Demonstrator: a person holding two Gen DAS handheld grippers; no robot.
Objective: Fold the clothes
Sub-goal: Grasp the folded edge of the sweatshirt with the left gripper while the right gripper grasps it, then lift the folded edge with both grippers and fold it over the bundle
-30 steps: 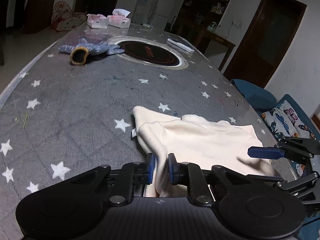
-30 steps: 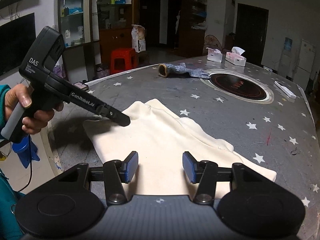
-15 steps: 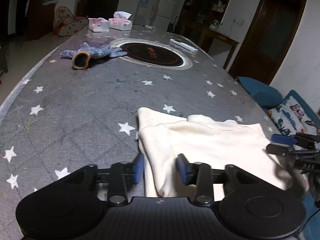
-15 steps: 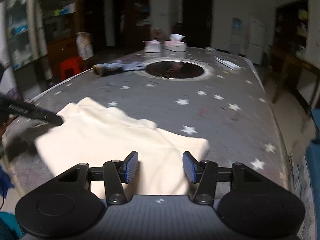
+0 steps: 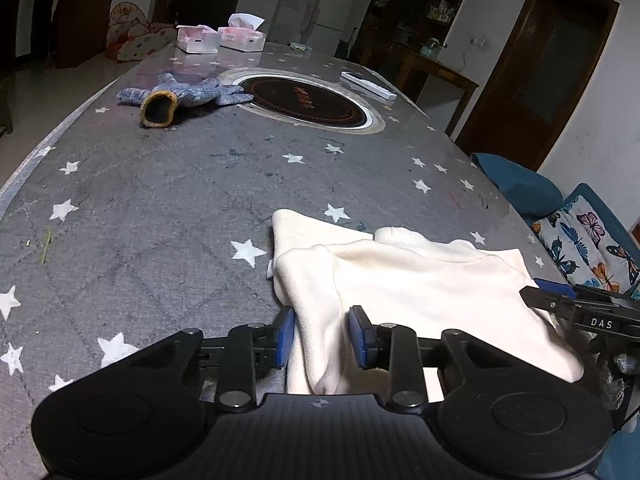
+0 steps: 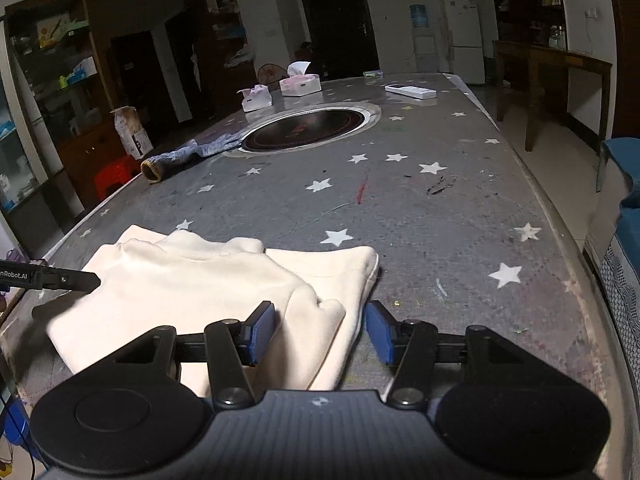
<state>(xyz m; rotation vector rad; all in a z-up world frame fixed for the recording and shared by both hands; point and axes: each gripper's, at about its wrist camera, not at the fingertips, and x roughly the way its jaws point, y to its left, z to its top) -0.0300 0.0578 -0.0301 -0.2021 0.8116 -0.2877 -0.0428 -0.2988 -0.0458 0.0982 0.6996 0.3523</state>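
My left gripper (image 5: 322, 334) tilts down over the near left fold of the cream fleece garment (image 5: 404, 292) lying flat on the grey star-printed bench (image 5: 160, 208), its fingers having just let go, then narrowed again, cloth between them but no pinch that I can see. My right gripper (image 6: 320, 330) straddles the near right corner, fingers apart and unclamped, having swung across from the middle. A blue knitted glove (image 5: 180, 96) and two pink tissue boxes (image 5: 220, 38) sit far off.
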